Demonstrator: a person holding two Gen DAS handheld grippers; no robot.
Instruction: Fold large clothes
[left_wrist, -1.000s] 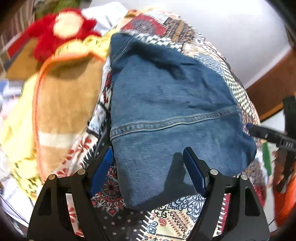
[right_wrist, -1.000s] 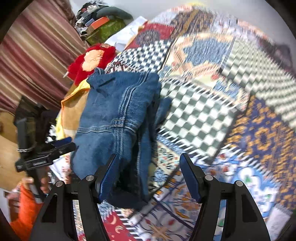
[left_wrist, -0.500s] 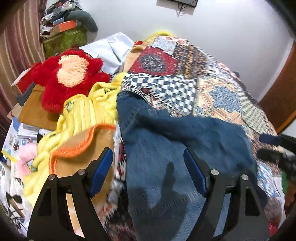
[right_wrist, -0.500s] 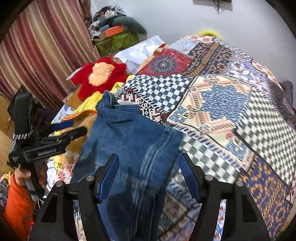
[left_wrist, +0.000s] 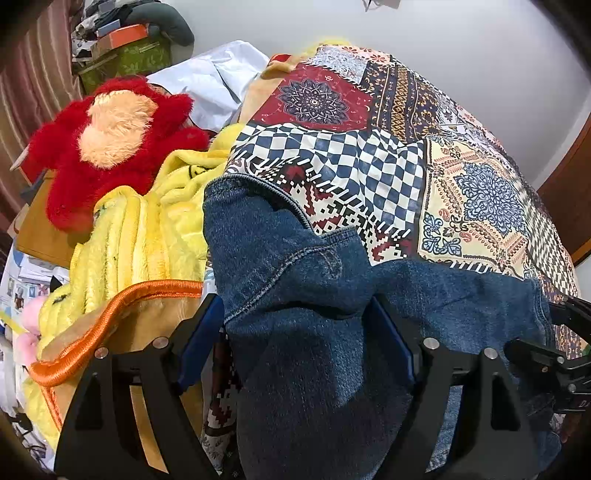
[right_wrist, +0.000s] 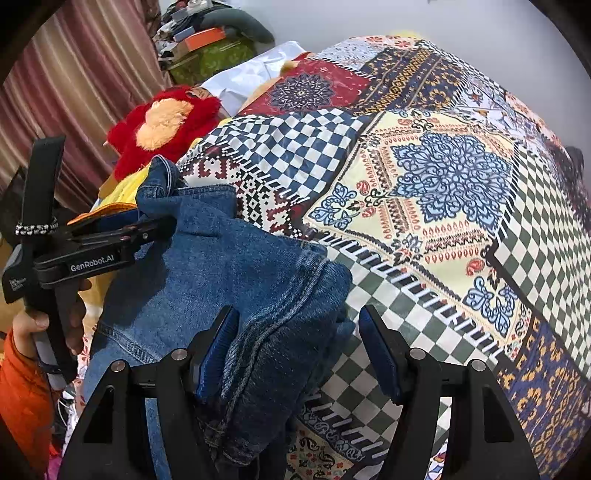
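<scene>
Jeans (left_wrist: 303, 332), in blue denim, lie bunched on the near left portion of a patchwork bedspread (left_wrist: 476, 192), with one waistband or hem edge raised toward the checkered panel.

Left to right in the left wrist view:
- A red plush toy (left_wrist: 110, 147) rests at the far left, on the clutter beside the bed.
- A yellow fleece blanket (left_wrist: 140, 236) sits just beside the toy, and a tan piece with orange piping (left_wrist: 110, 314) lies below the blanket.
- The left gripper (left_wrist: 295, 343) points down at the denim. Its jaws stand wide apart. The fabric fills the space between the blue pads (left_wrist: 195, 347); the right pad is level with a fold of denim, but whether either pad presses on the cloth cannot be told from this view.
- The right gripper's black body shows at the far right edge, against the denim's right end.

Left to right in the right wrist view:
- A hand (right_wrist: 70, 314) with an orange sleeve grips the handle of the left gripper (right_wrist: 162, 225), whose tips reach the upper left of the jeans (right_wrist: 229, 266).
- The right gripper (right_wrist: 295, 350) hovers over the right-hand fold of the denim. Its jaws are moderately wide. The left pad sits against the layered seams of the fold; the right pad stands apart from the cloth, over the green-and-white checks of the bedspread (right_wrist: 443, 177). No clamping on the fabric is visible.
- A striped curtain (right_wrist: 74, 81) hangs behind, at upper left.
</scene>
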